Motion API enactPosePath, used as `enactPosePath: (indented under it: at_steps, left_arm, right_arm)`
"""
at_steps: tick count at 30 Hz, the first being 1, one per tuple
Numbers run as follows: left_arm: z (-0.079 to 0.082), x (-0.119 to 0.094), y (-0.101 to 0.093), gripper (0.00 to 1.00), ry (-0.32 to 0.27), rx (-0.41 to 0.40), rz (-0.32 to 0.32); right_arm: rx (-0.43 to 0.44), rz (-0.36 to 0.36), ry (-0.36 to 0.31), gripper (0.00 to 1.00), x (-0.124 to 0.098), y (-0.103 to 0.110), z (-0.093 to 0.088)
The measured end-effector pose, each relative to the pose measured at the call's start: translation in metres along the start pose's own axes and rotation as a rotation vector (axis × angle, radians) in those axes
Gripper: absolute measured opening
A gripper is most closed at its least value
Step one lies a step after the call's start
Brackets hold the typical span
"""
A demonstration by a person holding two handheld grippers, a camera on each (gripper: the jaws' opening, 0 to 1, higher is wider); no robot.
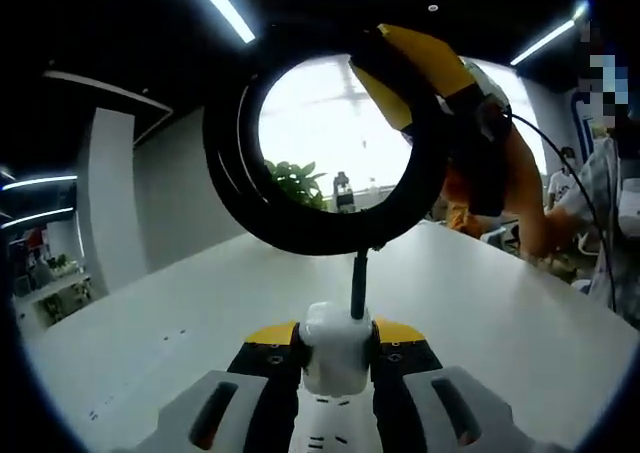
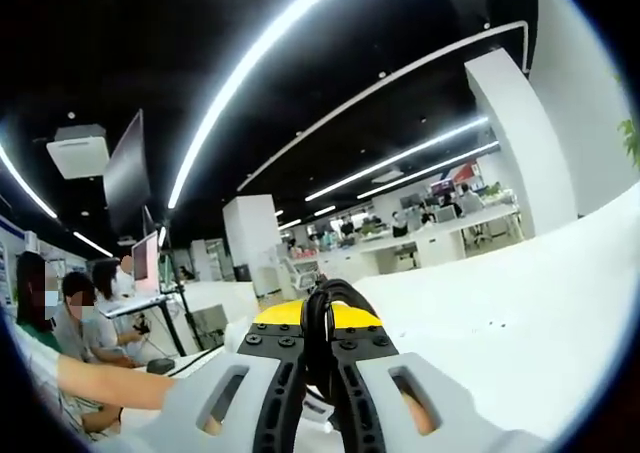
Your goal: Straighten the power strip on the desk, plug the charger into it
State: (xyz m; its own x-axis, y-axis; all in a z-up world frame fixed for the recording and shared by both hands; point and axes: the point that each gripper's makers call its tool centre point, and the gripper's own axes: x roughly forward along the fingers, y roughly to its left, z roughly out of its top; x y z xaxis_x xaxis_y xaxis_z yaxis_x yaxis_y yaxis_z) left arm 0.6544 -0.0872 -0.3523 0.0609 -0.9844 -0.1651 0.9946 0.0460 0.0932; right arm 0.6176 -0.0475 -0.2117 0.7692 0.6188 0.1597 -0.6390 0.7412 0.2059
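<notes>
White desk [image 1: 180, 313] spans a ceiling-lit office.

Glossy white plastic charger [image 1: 336, 348] between the jaws; ahead, matt black rubbery cable [image 1: 322, 143] over smooth white desk [image 1: 180, 303].

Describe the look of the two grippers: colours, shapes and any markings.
The left gripper has two light grey moulded jaws with oval slots, black inner faces dotted with screws, and yellow tips. The right gripper is built the same: grey slotted shells, black screwed inner plates, a yellow tip. In the left gripper view the right gripper's yellow and black jaw shows, with a thin black cable trailing from it.
</notes>
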Motion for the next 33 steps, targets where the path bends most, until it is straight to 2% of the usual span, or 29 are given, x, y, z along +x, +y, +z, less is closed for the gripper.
enactPosePath:
  at_steps: [13, 22, 26, 27, 28, 29, 33]
  left_arm:
    - [-0.008, 0.004, 0.003, 0.25, 0.008, 0.009, -0.016]
    - [-0.015, 0.001, 0.002, 0.25, 0.068, 0.037, -0.029]
    - [-0.017, 0.001, 0.0, 0.25, 0.061, 0.034, -0.034]
    - [-0.018, 0.001, 0.0, 0.25, 0.067, 0.037, -0.035]
    - [-0.027, 0.002, 0.001, 0.25, 0.115, 0.073, -0.03]
    - [-0.022, 0.003, -0.001, 0.25, 0.081, 0.058, -0.031]
    - [-0.024, 0.003, 0.002, 0.25, 0.093, 0.063, -0.03]
  right_arm:
    - [0.021, -0.002, 0.012, 0.05, 0.005, -0.003, -0.01]
    - [0.021, -0.004, 0.021, 0.05, 0.007, -0.003, -0.014]
    - [0.035, -0.006, 0.009, 0.05, 0.005, -0.004, -0.016]
    - [0.035, -0.012, 0.008, 0.05, 0.005, -0.004, -0.016]
    - [0.03, -0.043, 0.04, 0.05, 0.004, -0.009, -0.024]
    - [0.046, -0.007, 0.005, 0.05, 0.006, -0.003, -0.021]
    - [0.067, -0.024, -0.021, 0.06, 0.001, -0.006, -0.022]
